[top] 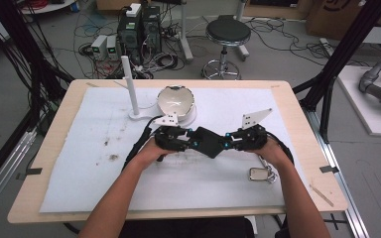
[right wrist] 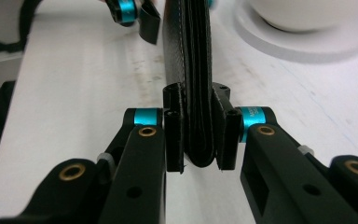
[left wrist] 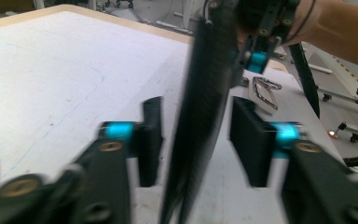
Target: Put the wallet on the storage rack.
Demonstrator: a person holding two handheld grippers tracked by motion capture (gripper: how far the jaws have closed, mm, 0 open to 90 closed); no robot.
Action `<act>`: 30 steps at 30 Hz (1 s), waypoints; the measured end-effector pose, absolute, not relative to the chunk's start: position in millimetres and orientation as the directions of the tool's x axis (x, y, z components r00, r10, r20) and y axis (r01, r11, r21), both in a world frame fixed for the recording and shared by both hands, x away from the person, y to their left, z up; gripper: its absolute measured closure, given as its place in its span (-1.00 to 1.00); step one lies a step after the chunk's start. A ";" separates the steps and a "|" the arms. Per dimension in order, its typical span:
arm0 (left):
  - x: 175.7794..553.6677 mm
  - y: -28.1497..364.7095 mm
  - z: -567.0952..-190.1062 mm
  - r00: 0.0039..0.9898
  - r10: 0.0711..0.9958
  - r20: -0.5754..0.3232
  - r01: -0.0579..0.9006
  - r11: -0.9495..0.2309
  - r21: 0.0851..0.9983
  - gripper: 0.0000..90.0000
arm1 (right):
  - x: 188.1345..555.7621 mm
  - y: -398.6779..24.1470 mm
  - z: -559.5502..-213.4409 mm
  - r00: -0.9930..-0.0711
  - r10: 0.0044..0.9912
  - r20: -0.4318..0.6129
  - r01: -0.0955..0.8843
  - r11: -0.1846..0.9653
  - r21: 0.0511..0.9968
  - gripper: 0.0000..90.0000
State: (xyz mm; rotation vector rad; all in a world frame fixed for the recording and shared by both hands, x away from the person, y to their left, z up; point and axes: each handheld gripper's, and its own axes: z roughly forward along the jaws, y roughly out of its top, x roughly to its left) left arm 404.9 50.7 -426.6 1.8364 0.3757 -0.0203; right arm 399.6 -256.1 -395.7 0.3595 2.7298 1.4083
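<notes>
Across the white paper-covered wooden table, left to right: one white upright post on a round base, one white bowl-shaped dish on a white round plate, then the two grippers meeting mid-table. One flat black leather-looking folded piece, wallet-like, is held off the table between them. Left gripper: jaws apart, straddling the black piece's edge with gaps both sides, not clamped; view blurred. Right gripper: jaws pressed together on the folded end, layers squeezed between the pads. Further right, one silver metal clip-like object with a ring lies on the paper near the person's right hand.

Step in hand, as I judge it: a handover or two-handed hold of the black piece. Next move probably calls for the left jaws to close on the free end before either pulls. Exact goal unclear.
</notes>
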 end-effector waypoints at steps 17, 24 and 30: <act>389.5 69.2 -395.5 0.933 0.341 -0.118 0.197 -0.209 0.958 0.71 | 384.0 -291.6 -370.1 -0.788 0.613 0.063 0.372 0.391 0.842 -0.40; 375.9 94.1 -370.1 0.863 0.503 -0.048 0.177 -0.210 0.962 0.71 | 362.9 -300.1 -369.4 -0.713 0.701 0.016 0.407 0.396 0.823 -0.47; 373.3 115.2 -349.9 0.826 0.564 0.002 0.153 -0.229 0.961 0.71 | 355.1 -304.8 -372.1 -0.695 0.719 0.019 0.431 0.394 0.812 -0.47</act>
